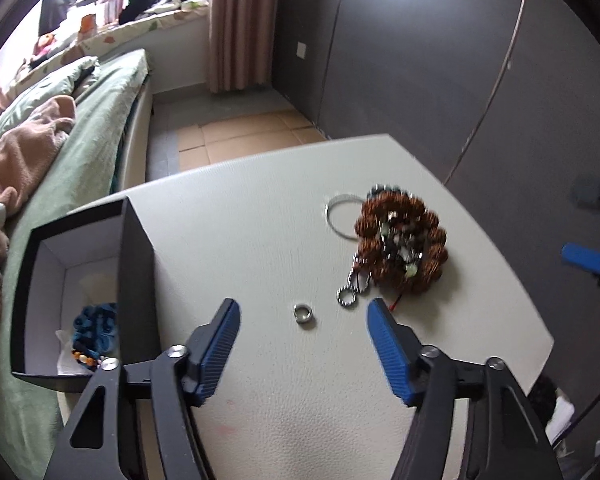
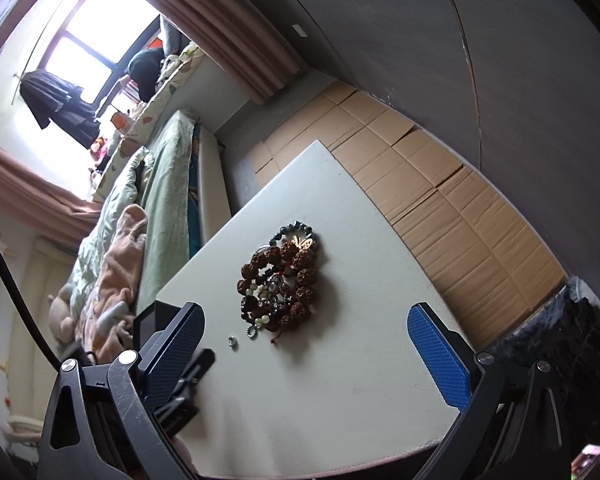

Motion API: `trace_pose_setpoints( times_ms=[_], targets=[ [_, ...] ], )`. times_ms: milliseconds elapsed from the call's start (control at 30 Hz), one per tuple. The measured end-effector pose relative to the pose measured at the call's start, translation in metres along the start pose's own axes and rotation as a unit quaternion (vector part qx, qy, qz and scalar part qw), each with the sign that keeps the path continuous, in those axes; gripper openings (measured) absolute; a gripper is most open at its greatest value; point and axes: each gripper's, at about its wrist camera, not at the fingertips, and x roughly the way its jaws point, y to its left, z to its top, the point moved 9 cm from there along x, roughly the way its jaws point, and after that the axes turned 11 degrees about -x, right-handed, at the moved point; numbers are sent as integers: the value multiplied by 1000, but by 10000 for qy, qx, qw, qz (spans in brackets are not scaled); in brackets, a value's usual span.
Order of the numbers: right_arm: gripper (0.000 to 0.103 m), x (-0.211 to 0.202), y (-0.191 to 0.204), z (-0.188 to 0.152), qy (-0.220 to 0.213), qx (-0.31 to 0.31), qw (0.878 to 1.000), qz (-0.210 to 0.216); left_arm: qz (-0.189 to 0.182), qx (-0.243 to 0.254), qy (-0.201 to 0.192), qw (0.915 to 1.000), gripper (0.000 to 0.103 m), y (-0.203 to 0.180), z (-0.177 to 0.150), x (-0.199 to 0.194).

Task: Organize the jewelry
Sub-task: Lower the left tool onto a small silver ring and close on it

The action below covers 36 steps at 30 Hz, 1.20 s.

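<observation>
Two grippers, left and right, stand open and empty above the table, and the small ring between the left pads may slide away if they close too high, far from the box.

A home bedroom: a bed with green bedding and a rumpled blanket, pink curtains at a bright window, probably wardrobe doors along the dark wall
</observation>
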Motion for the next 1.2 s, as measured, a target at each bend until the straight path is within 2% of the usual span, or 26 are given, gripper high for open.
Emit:
trace_pose_setpoints(
  times_ms=[133, 300, 400, 600, 700, 900, 1133, 1200],
  targets=[
    [103, -6, 1, 4, -112, -57, 9999, 38, 125, 174, 210, 9995, 48, 0, -7, 16],
    [103, -3, 3, 4, -64, -75, 9999, 101, 194, 208, 305, 9991, 45, 1, -9, 29],
    [103, -2, 5, 5, -80, -89, 9999, 118, 267, 275, 333, 9987, 38, 1, -9, 35],
    [103, 7, 11, 3, -4, -117, 9999, 9, 404, 356, 179, 9984, 34, -1, -5, 38],
    [103, 10, 13, 3, -5, -125, 9999, -40, 434, 393, 143, 9982, 13, -1, -5, 39],
    [103, 18, 15, -1, 126, -223, 9996, -135, 292, 222, 212, 9991, 13, 2, -3, 35],
    [101, 27, 8, -3, 219, -96, 9997, -76, 92, 107, -13, 9999, 13, -2, 10, 16],
    [98, 28, 6, -2, 224, -43, 9997, -59, 43, 47, -80, 9999, 13, -1, 14, 10]
  ],
)
